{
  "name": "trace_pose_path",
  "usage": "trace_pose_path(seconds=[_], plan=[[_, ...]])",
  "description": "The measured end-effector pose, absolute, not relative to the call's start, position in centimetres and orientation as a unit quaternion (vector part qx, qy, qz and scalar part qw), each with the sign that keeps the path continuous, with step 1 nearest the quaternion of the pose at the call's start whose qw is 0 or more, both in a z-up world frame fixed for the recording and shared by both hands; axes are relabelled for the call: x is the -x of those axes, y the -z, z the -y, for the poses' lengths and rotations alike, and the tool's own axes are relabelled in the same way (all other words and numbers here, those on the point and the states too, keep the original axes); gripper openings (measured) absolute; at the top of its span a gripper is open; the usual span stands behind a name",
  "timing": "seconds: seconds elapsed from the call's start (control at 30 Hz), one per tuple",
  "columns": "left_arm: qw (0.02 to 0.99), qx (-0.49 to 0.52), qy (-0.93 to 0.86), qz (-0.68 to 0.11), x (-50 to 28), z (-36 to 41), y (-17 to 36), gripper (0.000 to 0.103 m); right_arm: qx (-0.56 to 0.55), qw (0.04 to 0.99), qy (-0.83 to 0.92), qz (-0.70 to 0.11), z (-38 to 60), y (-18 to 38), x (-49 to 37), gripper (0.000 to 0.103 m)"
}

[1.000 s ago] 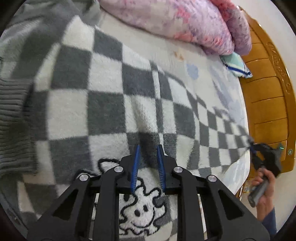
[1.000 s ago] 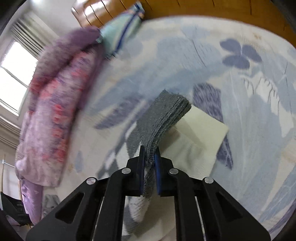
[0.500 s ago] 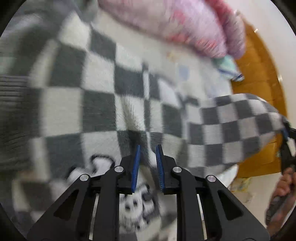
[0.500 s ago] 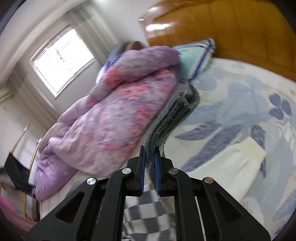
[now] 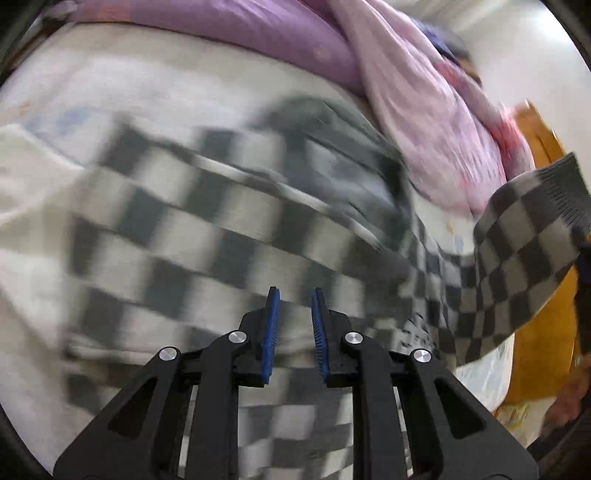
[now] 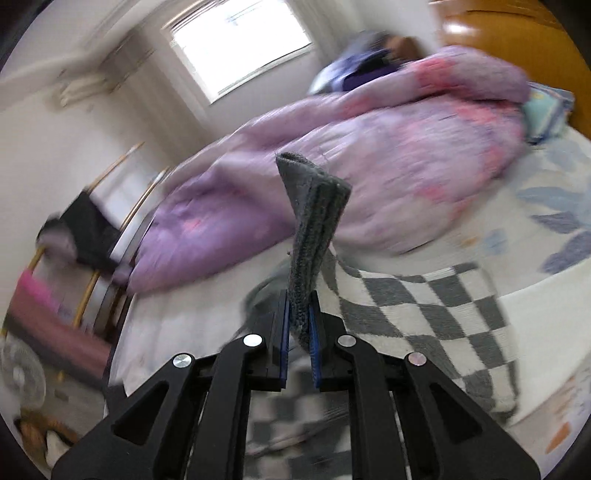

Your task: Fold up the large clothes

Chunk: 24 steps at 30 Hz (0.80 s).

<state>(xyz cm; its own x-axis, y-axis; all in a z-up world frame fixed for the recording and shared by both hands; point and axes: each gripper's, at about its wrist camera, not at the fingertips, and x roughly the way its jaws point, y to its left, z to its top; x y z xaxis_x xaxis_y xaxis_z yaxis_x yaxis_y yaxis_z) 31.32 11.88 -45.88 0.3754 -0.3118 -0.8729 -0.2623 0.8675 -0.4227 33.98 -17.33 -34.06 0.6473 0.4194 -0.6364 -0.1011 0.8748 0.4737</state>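
Note:
A grey-and-white checkered sweater (image 5: 184, 229) lies spread on the bed, blurred by motion. My left gripper (image 5: 295, 325) is low over it, its blue pads close together with a fold of the knit pinched between them. My right gripper (image 6: 300, 321) is shut on the sweater's dark grey ribbed edge (image 6: 314, 221), which sticks up past the pads. The checkered cloth (image 6: 424, 306) hangs down from it to the bed. In the left wrist view that lifted part (image 5: 517, 266) hangs in the air at the right, its ribbed band (image 5: 561, 192) on top.
A purple-and-pink quilt (image 6: 369, 166) is heaped along the far side of the bed (image 5: 92, 85). A wooden headboard (image 6: 517, 33) and a striped pillow (image 6: 546, 110) are at the right. A window (image 6: 240, 44), a clothes rack (image 6: 85, 229) and a fan (image 6: 18, 373) stand beyond the bed.
Both grippers rose and swept across the bed with the sweater in them. The right one lifted the ribbed edge off the sheet and turned to face the quilt.

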Motion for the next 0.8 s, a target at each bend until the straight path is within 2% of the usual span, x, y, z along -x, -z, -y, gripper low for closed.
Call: trace_pose_path(seconds=[0.13, 0.27, 0.43, 0.47, 0.53, 0.8], plan=[[0.795, 0.248, -0.005, -0.553, -29.1, -17.9, 44.9, 0.018, -0.158, 0.865, -0.19, -0.438, 7.3, 37.8, -32.3, 0.009], [0.793, 0.241, -0.02, -0.56, -26.9, -21.6, 45.5, 0.019, -0.101, 0.842, -0.188, -0.495, -0.1, 44.0, -31.0, 0.009], [0.778, 0.252, -0.019, -0.575, -25.3, -23.1, 46.9, 0.022, 0.012, 0.79, -0.169, -0.589, -3.5, 51.7, -29.7, 0.022], [0.778, 0.253, -0.015, -0.574, -25.2, -23.1, 47.0, 0.023, 0.02, 0.791, -0.173, -0.587, -3.6, 51.6, -29.3, 0.025], [0.778, 0.258, -0.016, -0.573, -25.2, -23.1, 47.0, 0.024, 0.029, 0.799, -0.17, -0.576, -3.4, 50.6, -28.9, 0.038], [0.782, 0.256, 0.007, -0.568, -30.2, -18.4, 47.3, 0.024, -0.05, 0.813, -0.129, -0.566, 4.6, 46.9, -29.7, 0.039]])
